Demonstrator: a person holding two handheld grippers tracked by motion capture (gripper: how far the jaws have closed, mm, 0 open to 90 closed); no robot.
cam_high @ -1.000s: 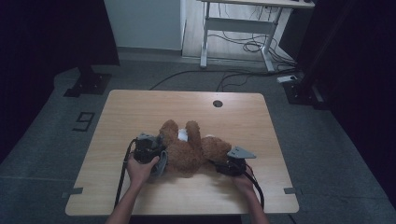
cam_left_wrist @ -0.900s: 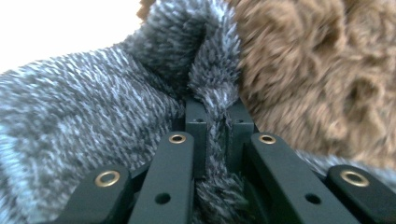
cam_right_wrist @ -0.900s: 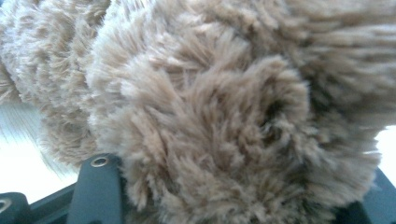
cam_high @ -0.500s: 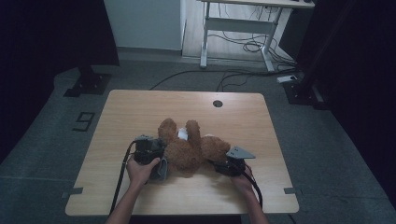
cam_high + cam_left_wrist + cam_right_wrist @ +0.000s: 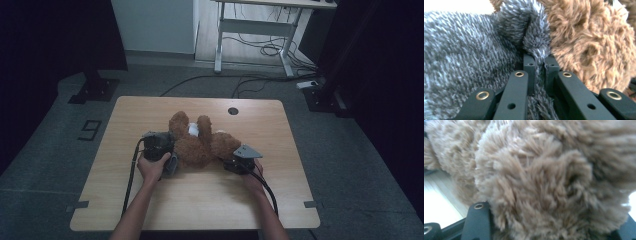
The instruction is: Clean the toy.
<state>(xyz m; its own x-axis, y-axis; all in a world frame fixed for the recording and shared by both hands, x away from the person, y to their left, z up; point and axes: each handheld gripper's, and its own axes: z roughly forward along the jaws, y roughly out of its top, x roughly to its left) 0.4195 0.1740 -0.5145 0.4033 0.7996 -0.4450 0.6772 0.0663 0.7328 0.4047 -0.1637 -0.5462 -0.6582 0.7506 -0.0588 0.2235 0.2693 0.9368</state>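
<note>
We note the wooden table (image 5: 150, 200) carrying a brown teddy bear (image 5: 200, 145) lying near its middle. Left gripper (image 5: 539, 63), at the bear's left side, pinches a fold of grey fuzzy fabric (image 5: 461, 62). Right gripper (image 5: 241, 161) presses into the bear's fur; its jaw state is undeterminable. Risk: the thin pinch slips if we tug.

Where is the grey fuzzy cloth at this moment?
In the high view the grey fuzzy cloth lies on the table against the left side of the brown teddy bear, and the left tongs pinch a fold of it.
</note>
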